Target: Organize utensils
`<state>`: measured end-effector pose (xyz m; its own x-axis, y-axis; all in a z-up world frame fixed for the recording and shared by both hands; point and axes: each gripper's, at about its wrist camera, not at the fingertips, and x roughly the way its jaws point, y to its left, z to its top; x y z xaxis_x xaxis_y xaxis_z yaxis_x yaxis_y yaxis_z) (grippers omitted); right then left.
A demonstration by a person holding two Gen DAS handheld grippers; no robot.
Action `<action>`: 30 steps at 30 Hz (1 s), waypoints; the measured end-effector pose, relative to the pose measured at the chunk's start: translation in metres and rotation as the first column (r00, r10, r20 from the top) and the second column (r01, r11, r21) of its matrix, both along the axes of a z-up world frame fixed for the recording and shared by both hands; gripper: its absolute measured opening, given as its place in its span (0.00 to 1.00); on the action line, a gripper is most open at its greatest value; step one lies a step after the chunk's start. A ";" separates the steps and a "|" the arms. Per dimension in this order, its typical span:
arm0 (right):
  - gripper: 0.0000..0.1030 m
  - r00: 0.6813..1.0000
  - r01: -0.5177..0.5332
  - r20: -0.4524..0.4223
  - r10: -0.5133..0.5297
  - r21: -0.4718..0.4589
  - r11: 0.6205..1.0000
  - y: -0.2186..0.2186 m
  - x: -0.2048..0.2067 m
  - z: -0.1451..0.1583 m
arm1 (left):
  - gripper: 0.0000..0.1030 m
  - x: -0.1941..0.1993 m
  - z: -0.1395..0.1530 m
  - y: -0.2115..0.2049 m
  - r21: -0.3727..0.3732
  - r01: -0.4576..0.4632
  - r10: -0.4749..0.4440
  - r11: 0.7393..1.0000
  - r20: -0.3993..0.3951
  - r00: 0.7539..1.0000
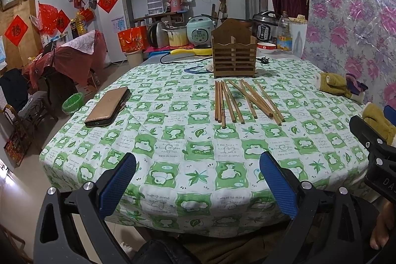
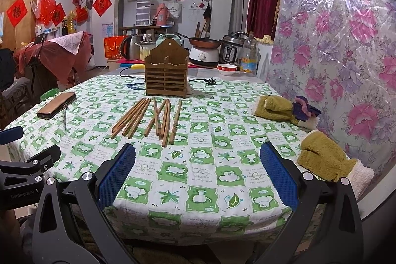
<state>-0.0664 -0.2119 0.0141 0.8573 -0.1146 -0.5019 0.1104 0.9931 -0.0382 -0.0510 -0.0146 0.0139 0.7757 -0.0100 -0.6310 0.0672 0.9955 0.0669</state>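
Note:
Several wooden chopsticks (image 1: pixel 243 100) lie loose on the green-checked tablecloth, in front of a brown slatted wooden utensil holder (image 1: pixel 234 57) that stands upright. Both show in the right wrist view too, chopsticks (image 2: pixel 151 119) and holder (image 2: pixel 166 71). My left gripper (image 1: pixel 198 160) is open and empty, held over the table's near edge, well short of the chopsticks. My right gripper (image 2: pixel 198 152) is open and empty, also near the front edge. The right gripper's body shows at the right edge of the left wrist view (image 1: pixel 376 150).
A phone in a brown case (image 1: pixel 107 107) lies at the table's left. Two olive-yellow mittens (image 2: pixel 319 158) lie at the right by a flowered plastic-covered wall. A power cord (image 1: pixel 183 58), bowl (image 1: pixel 266 47), oil bottle and cookers stand behind the holder.

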 end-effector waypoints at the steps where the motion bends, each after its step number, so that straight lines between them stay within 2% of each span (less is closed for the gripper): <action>1: 0.94 1.000 -0.002 0.001 0.002 -0.002 1.000 0.002 -0.001 0.000 | 0.95 0.000 0.001 0.001 -0.002 0.001 -0.001 1.000 -0.001 1.000; 30: 0.94 1.000 -0.003 0.005 0.003 -0.006 1.000 0.003 -0.003 0.000 | 0.95 -0.003 0.001 0.000 0.014 0.000 0.000 1.000 0.011 1.000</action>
<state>-0.0693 -0.2089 0.0141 0.8603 -0.1151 -0.4967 0.1078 0.9932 -0.0434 -0.0539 -0.0146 0.0151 0.7827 -0.0009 -0.6224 0.0660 0.9945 0.0816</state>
